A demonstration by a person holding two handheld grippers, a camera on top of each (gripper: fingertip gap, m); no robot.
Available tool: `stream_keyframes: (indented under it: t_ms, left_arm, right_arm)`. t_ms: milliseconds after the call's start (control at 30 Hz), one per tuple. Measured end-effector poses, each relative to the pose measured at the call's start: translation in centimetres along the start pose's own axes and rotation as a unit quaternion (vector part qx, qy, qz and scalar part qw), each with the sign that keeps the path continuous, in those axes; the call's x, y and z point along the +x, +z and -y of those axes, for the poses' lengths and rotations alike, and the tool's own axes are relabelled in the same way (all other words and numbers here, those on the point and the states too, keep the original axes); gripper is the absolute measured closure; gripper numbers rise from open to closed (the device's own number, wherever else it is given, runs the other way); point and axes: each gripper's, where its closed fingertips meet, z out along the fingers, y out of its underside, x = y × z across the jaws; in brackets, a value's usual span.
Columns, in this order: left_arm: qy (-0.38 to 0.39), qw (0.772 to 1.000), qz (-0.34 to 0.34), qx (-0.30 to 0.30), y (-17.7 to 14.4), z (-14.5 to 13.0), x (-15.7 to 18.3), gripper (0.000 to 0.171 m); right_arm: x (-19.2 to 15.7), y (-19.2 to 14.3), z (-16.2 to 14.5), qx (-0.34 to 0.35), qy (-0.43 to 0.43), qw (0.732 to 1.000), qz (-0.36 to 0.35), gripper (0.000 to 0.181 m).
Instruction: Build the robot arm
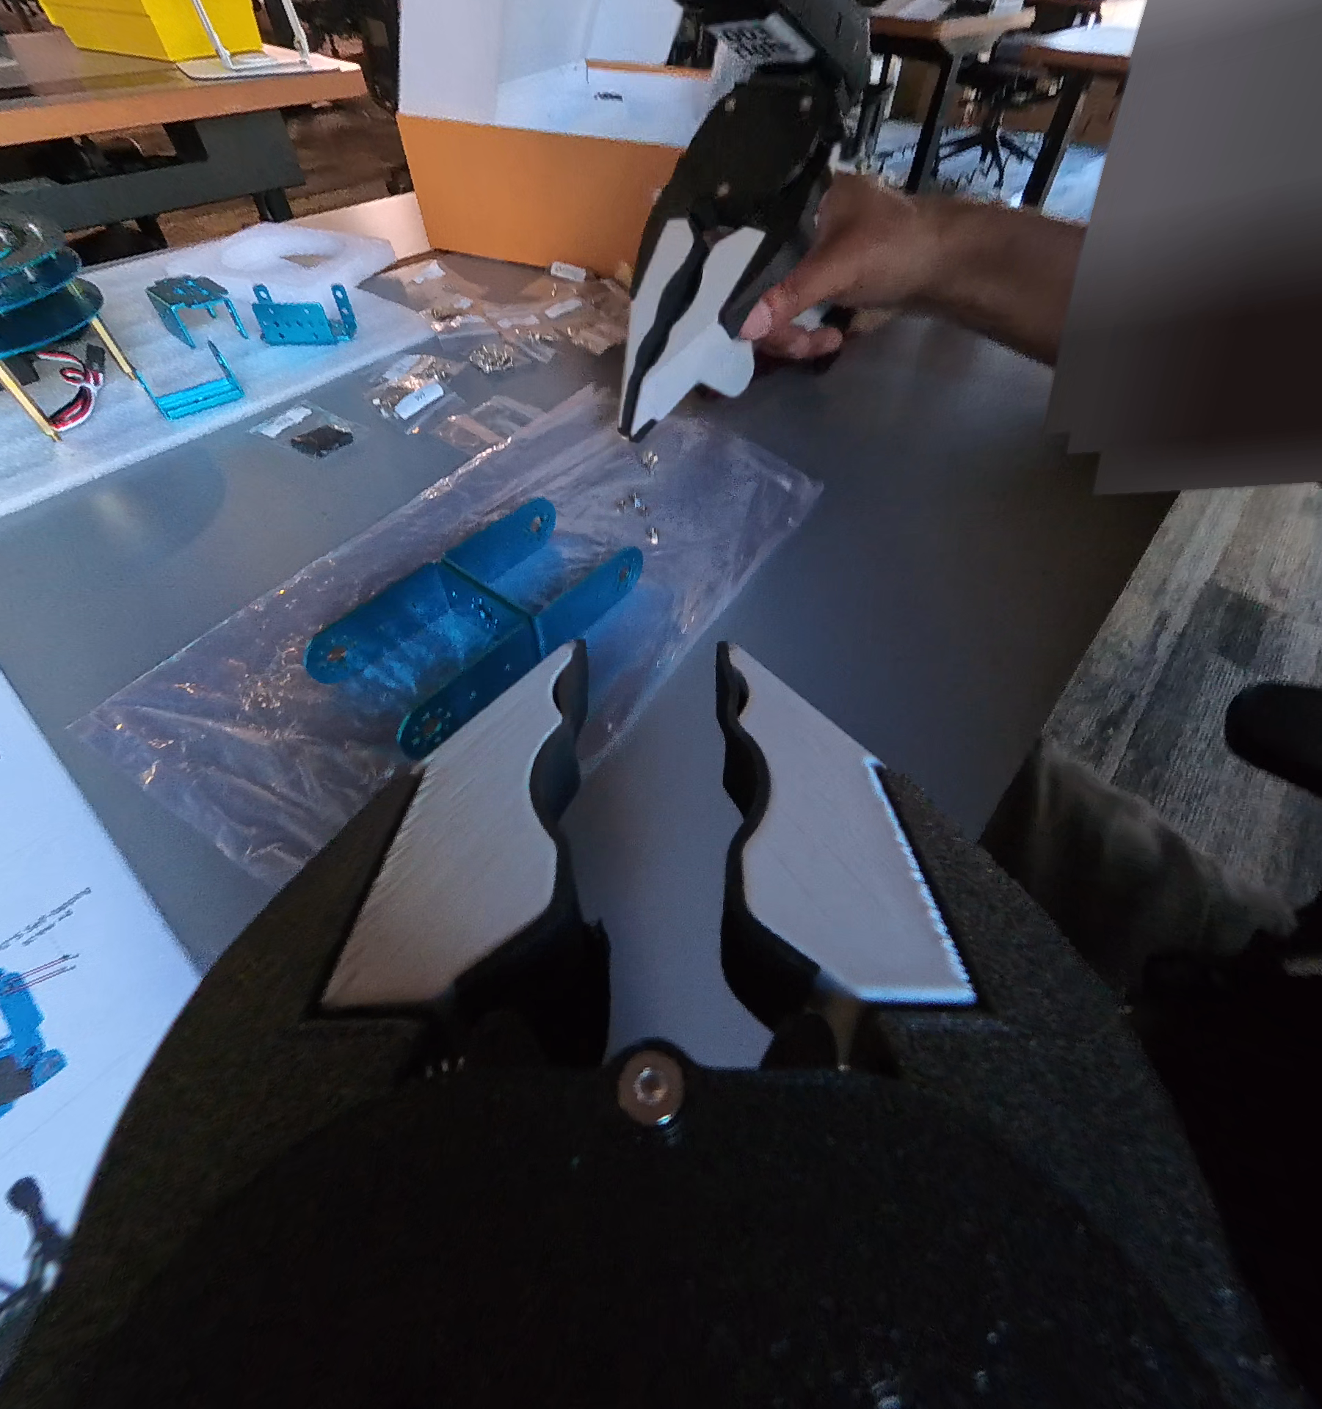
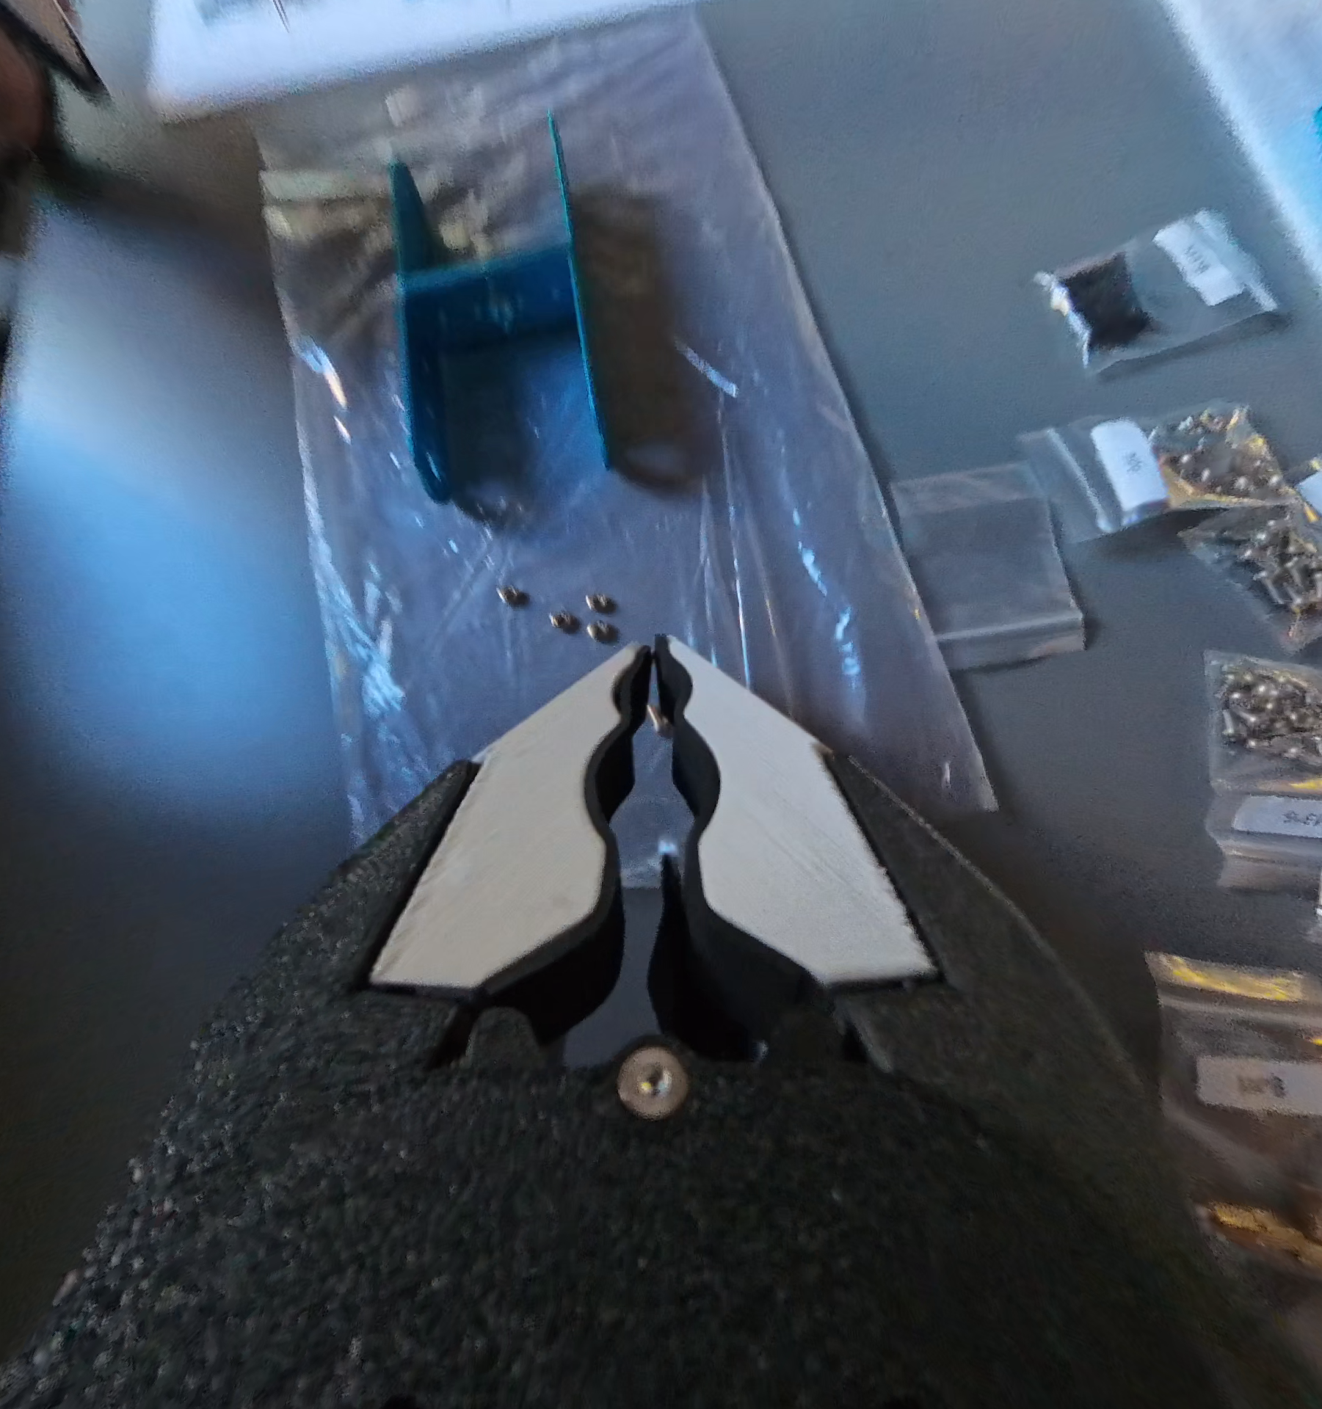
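L gripper: jaws well apart, nothing between them, hovering just short of the near end of the blue bracket assy.

R gripper: tips pinched nearly together on a small screw, seen as a silver sliver in the slot just behind the tips. Left wrist view shows it tip-down over the far part of the clear plastic bag.

Loose screws lie on the bag just beyond R tips, between tips and bracket. Blue bracket assy rests mid-bag, two U-pieces back to back, arms w/ holes at the ends.

Handling (judgement): screw tiny, light, smooth, so prob. slips or twists in a tip pinch; grip across the shank. Bracket stiff metal, light; take by a flat arm. Bag film slick, may slide on the grey table.

Farther off: small hardware bags to R gripper's right; more blue brackets on white foam; orange-and-white box.
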Motion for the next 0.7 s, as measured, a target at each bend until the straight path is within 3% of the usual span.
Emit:
stream_keyframes:
  t_ms: [167, 267, 367, 433, 533, 700]
  left_arm:
    - [-0.038, 0.997, -0.001, 0.071, 1.7, 3.4, 0.3, 0.139]
    - [-0.037, 0.995, 0.031, 0.089, 3.9, 4.9, -0.5, 0.139]
    - [0.027, 0.993, 0.064, 0.1, 5.8, 6.4, 0.0, 0.14]
    - [0.076, 0.983, 0.121, 0.117, 6.4, 7.5, -0.6, 0.145]
    - [0.089, 0.975, 0.157, 0.126, 7.2, 8.1, -0.6, 0.146]
    - [0.191, 0.944, 0.239, 0.127, 7.1, 8.1, -0.7, 0.145]
  right_arm:
    - [-2.1, -3.2, 5.5, 0.16, 0.1, 0.975, 0.118, 0.181]
    - [-4.5, -4.4, 8.4, 0.238, 0.156, 0.933, 0.219, 0.181]
    - [-6.8, -5.1, 10.6, 0.289, 0.207, 0.879, 0.318, 0.181]
    - [-8.0, -5.2, 11.5, 0.307, 0.227, 0.85, 0.364, 0.181]
    - [-9.4, -5.1, 12.1, 0.316, 0.247, 0.821, 0.406, 0.181]
    - [-10.3, -4.7, 12.0, 0.304, 0.265, 0.805, 0.434, 0.181]
